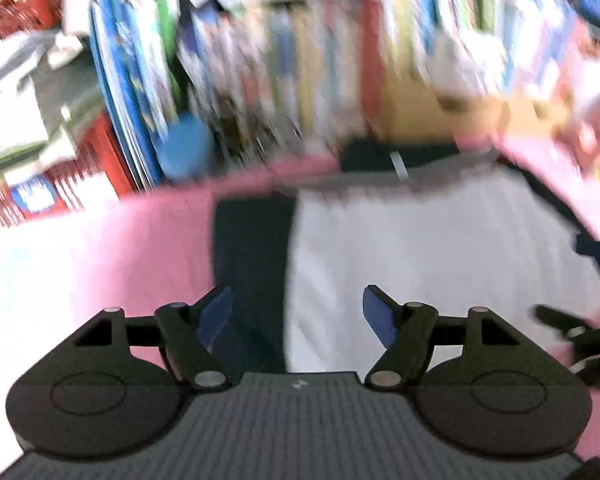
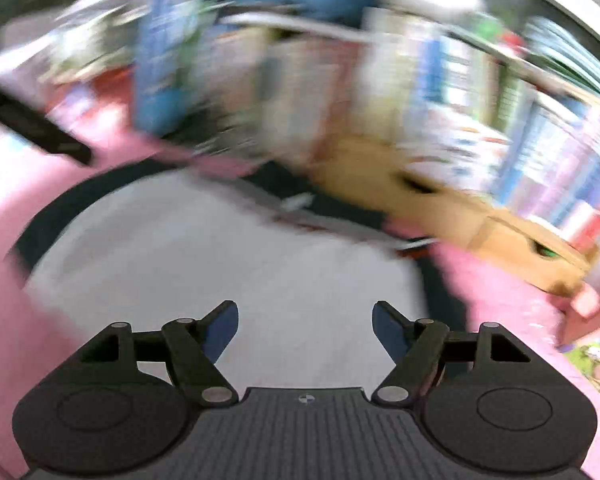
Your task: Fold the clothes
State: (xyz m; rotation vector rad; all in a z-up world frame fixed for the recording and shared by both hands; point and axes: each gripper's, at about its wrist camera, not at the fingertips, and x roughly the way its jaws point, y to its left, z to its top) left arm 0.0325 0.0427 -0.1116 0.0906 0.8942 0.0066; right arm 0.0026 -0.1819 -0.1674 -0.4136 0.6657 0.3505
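A white garment [image 1: 420, 240] with a dark navy sleeve [image 1: 252, 240] and dark trim lies spread flat on a pink cover [image 1: 100, 248]. My left gripper [image 1: 296, 300] hovers open over the line where the sleeve meets the white body, with nothing between its blue pads. In the right wrist view the same white garment [image 2: 220, 248] fills the middle, its dark edge [image 2: 60, 208] curving at the left. My right gripper [image 2: 304, 312] is open above the white cloth and holds nothing. Both views are smeared by motion.
Behind the pink cover stands a packed bookshelf [image 1: 260, 60], with a red basket [image 1: 24, 4] and a blue ball [image 1: 184, 148] at its left. A brown cardboard box [image 2: 440, 200] rests at the garment's far right. A black piece of gripper hardware [image 1: 572, 328] shows at the right edge.
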